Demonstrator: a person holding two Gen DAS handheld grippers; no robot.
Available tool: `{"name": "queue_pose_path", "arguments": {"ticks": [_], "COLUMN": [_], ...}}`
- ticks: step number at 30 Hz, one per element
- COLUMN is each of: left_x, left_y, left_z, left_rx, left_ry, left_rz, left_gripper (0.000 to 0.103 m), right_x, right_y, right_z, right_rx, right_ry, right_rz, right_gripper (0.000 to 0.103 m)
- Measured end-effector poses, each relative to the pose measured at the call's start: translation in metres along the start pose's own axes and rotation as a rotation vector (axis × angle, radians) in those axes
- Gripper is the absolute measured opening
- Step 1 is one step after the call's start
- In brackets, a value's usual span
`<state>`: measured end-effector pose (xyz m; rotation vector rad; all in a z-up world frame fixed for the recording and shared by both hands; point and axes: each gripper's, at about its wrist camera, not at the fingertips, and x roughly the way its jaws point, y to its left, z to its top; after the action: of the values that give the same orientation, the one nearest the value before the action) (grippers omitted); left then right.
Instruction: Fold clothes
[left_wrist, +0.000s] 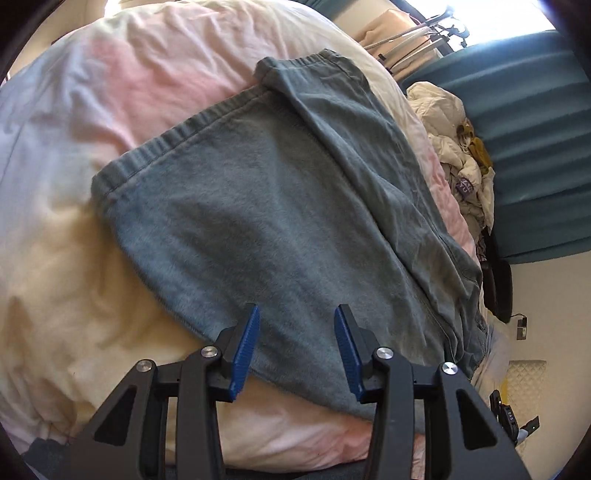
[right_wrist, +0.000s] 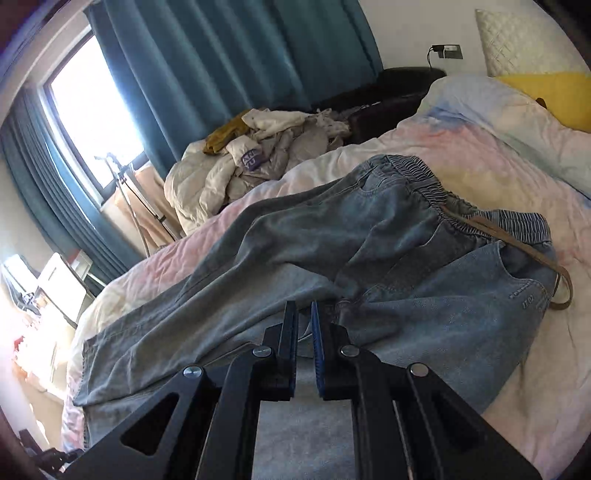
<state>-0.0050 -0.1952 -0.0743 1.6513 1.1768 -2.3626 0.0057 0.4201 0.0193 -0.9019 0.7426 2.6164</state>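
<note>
Partial white letters "AN" on a purple patch (right_wrist: 252, 160) amid heaped pale laundry; jeans print illegible.

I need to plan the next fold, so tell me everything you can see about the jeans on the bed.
The jeans are light blue, faded denim with a striped elastic waistband and a brown drawstring trailing off it. They lie spread on the pastel quilt, rumpled, one leg running toward the foot of the bed, its hem flat. Small printed text marks one rear panel. The right gripper is shut, seemingly on a fold of the denim.
</note>
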Motion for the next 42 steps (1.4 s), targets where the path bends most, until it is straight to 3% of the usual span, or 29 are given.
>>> {"name": "queue_pose_path", "arguments": {"ticks": [4, 7, 10, 11, 14, 17, 19, 23, 24, 29, 34, 36, 38, 41, 42], "left_x": [0.000, 0.012, 0.029, 0.033, 0.040, 0.047, 0.052, 0.059, 0.060, 0.058, 0.059, 0.058, 0.057, 0.054, 0.052], "left_y": [0.028, 0.056, 0.068, 0.070, 0.065, 0.058, 0.054, 0.050, 0.050, 0.052, 0.041, 0.040, 0.041, 0.044, 0.044], "left_z": [-0.009, -0.015, -0.020, -0.021, -0.020, -0.019, -0.020, -0.019, -0.019, -0.016, -0.015, -0.015, -0.014, -0.014, -0.013], "left_rx": [-0.133, -0.257, -0.299, -0.311, -0.302, -0.289, -0.268, -0.263, -0.266, -0.273, -0.227, -0.223, -0.229, -0.241, -0.237], "left_ry": [0.105, 0.180, 0.237, 0.247, 0.243, 0.251, 0.252, 0.238, 0.235, 0.210, 0.165, 0.144, 0.126, 0.109, 0.095], "left_rz": [0.036, 0.014, -0.043, -0.076, -0.116, -0.131, -0.131, -0.135, -0.139, -0.194, -0.209, -0.213, -0.220, -0.236, -0.242], "left_gripper": [0.043, 0.043, 0.043, 0.043, 0.043, 0.043, 0.043, 0.043, 0.042, 0.038, 0.029, 0.023, 0.009, 0.006, 0.005], "right_x": [-0.014, -0.020, -0.028, -0.030, -0.037, -0.045, -0.052, -0.054, -0.052, -0.024, 0.015, 0.029, 0.041, 0.055, 0.057], "right_y": [-0.012, -0.024, -0.043, -0.051, -0.077, -0.105, -0.130, -0.199, -0.215, -0.278, -0.311, -0.316, -0.318, -0.316, -0.315], "right_z": [-0.005, -0.006, -0.004, -0.004, -0.001, 0.008, 0.015, 0.027, 0.028, 0.026, 0.006, -0.001, -0.004, -0.003, -0.002], "right_rx": [0.046, 0.100, 0.176, 0.204, 0.255, 0.209, 0.176, 0.279, 0.304, 0.466, 0.663, 0.700, 0.720, 0.710, 0.703], "right_ry": [-0.007, -0.002, -0.016, -0.023, -0.038, -0.050, -0.061, -0.048, -0.043, 0.044, 0.097, 0.113, 0.129, 0.158, 0.161], "right_rz": [0.024, 0.051, 0.083, 0.095, 0.162, 0.113, 0.060, 0.064, 0.052, 0.007, 0.064, 0.047, 0.023, -0.034, -0.056], "right_gripper": [0.008, 0.009, 0.013, 0.019, 0.026, 0.029, 0.035, 0.065, 0.068, 0.068, 0.068, 0.068, 0.067, 0.064, 0.056]}}
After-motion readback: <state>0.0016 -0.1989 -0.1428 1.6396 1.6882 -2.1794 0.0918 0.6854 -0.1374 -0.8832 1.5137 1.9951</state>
